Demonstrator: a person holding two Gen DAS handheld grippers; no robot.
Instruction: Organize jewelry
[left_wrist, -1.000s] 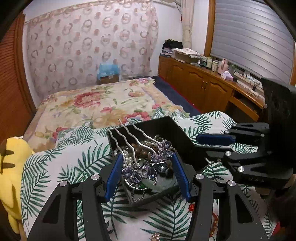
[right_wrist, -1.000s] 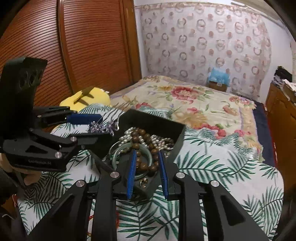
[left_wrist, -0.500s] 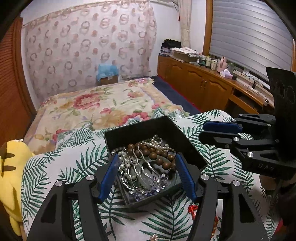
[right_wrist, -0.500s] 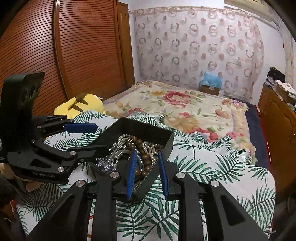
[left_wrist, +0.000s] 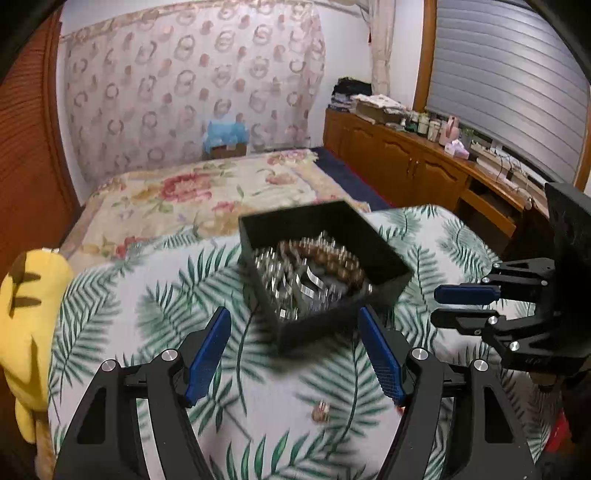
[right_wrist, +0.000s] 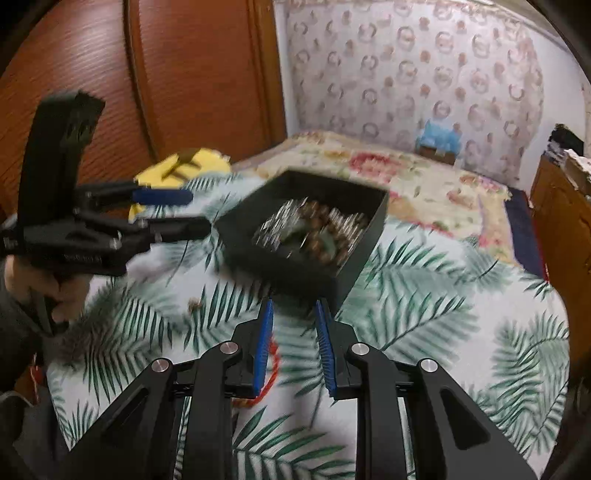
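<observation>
Black jewelry box (left_wrist: 325, 273) sits heaped; left tool (left_wrist: 295, 354) opens empty, right tool (right_wrist: 293, 343) narrow and empty, so another piece could spill beads.

The box (left_wrist: 325, 266) sits on the leaf-print cover (left_wrist: 155, 295) just ahead of my left gripper (left_wrist: 295, 354), toward the cover's far edge, with beads and pearls (left_wrist: 314, 273) heaped inside it. A small trinket (left_wrist: 320, 410) lies on the cover nearer than the box, between my fingers. My right gripper (right_wrist: 293, 343) hangs at the box's near corner, right of the left one. The plush toy (left_wrist: 29, 302) lies off the cover's left edge. The bed (left_wrist: 207, 199) stretches behind, cabinets (left_wrist: 406, 166) along its right.
</observation>
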